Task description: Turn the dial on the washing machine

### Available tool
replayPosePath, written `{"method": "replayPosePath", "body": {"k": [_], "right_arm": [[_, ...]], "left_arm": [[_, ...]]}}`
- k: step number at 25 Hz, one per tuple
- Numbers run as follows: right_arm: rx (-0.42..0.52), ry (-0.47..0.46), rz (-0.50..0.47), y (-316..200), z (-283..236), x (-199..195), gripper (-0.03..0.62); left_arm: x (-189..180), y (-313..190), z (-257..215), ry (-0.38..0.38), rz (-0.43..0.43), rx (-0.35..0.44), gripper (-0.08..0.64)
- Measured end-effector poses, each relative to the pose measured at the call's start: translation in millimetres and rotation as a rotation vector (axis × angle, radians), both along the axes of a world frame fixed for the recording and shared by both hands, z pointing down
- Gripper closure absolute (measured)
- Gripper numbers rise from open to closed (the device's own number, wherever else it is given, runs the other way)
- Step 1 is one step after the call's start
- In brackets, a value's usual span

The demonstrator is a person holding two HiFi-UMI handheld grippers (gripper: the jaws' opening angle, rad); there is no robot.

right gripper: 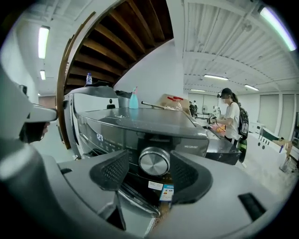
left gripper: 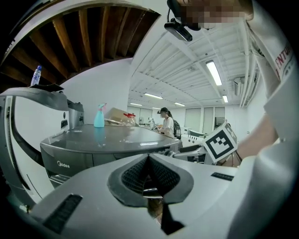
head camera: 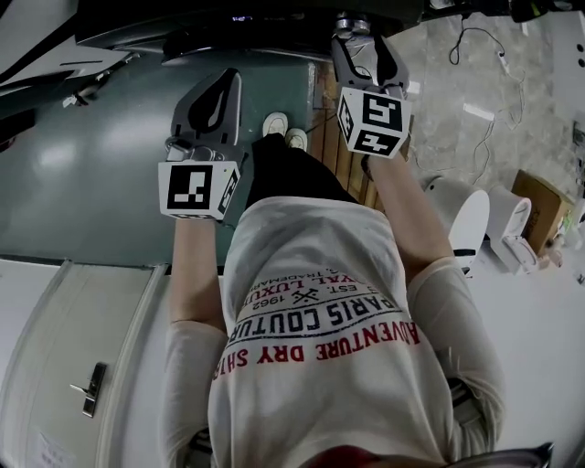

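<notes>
A dark grey washing machine (right gripper: 140,116) fills the middle of the right gripper view, with a lit display (right gripper: 99,137) on its front panel. Its round silver dial (right gripper: 154,162) sits between the two black pads (right gripper: 112,170) of my right gripper (right gripper: 154,168), which is open, with a thin gap on each side of the dial. In the head view the right gripper (head camera: 354,27) reaches past the machine's front edge, and the dial is hidden there. My left gripper (head camera: 223,82) hovers over the machine's top (head camera: 110,155), shut on nothing. In its own view the pads (left gripper: 135,175) meet.
A blue spray bottle (right gripper: 133,99) and a cardboard box (right gripper: 170,100) stand on the machine's far end. A person (right gripper: 231,121) stands beyond it at the right. Wooden stair beams (right gripper: 117,42) arch overhead. On the floor are white bins (head camera: 471,219) and a box (head camera: 539,206).
</notes>
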State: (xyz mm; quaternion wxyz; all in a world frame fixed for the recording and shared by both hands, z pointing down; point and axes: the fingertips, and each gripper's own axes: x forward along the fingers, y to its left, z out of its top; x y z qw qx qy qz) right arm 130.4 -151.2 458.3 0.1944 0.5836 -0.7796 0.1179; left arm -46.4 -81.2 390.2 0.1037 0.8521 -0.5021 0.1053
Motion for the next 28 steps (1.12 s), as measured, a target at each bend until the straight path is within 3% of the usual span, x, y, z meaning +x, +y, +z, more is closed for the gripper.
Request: {"method": "replayPosePath", "body": {"k": [5,10,12,20,28], "right_arm": [[0.069,-0.007,-0.133,31,-47,-18,0.395],[0.143,-0.059,-0.154,49,-94,-19,0.528],[0.194,-0.058,-0.153,53,-114,-17,0.549],[0.31,-0.071,-0.153,56,-172,-12,0.565],[0.31,-0.07,-0.16,62,-183,-15,0.565]], "left_arm": [[-1,6,-43,-0.032,0.026,0.08,0.545],[-8,12,-76,-0.019,0.013,0.111,0.545],[-10,15,-88,-0.022,0.017,0.124,0.545],[-16,14,-121,-0.038,0.057,0.167,0.545],[-22,11,-126,-0.036,0.067,0.164,0.545]]}}
